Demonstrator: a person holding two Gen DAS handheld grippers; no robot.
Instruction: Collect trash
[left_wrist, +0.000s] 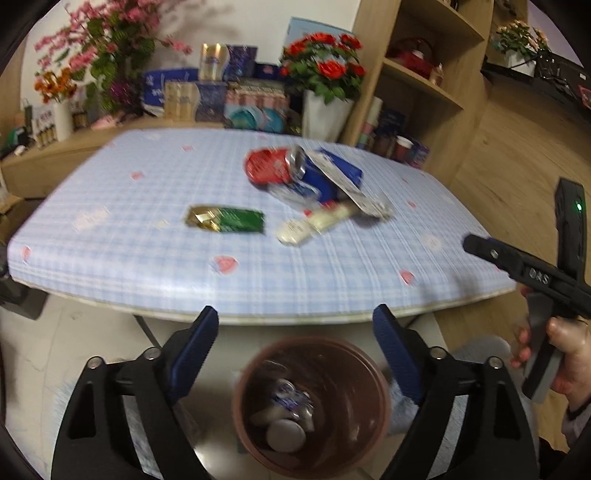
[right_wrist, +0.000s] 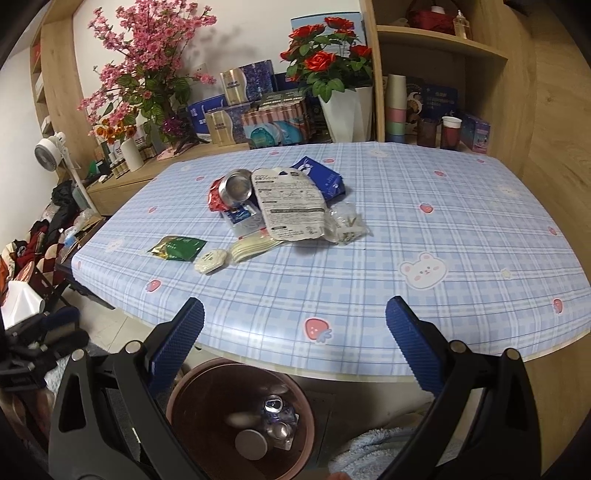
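Standing on the floor just below the near edge of the table (right_wrist: 461, 206), the brown bin (left_wrist: 380, 406) holds a blue crushed can (right_wrist: 275, 406) near the middle of its bottom, a second silvery can end beside it and a round grey disc (right_wrist: 252, 444) lying flat next to them; the left view is blurred, so finer detail inside is hard to read. More trash lies on the blue checked tablecloth in a loose heap toward the far middle: a red can (left_wrist: 267, 166) on its side, a white printed packet (right_wrist: 290, 206) draped over blue wrappers (right_wrist: 321, 177), a clear crumpled bag (right_wrist: 345, 223) touching the packet's right edge, a cream-coloured wrapper (right_wrist: 251, 249) at the packet's near edge with a small white pouch (right_wrist: 211, 260) just beside it, and a green and gold sachet (right_wrist: 177, 248) lying apart to the left. The left gripper (left_wrist: 295, 354) hangs tilted downward over the bin's mouth with its blue pads spread wide and nothing between them. The right gripper (right_wrist: 295, 339) is angled down in the same way above the table's near edge and the bin, its fingers also wide apart and empty. In the left view, a hand (left_wrist: 569, 354) grips the right tool's handle at the right edge.
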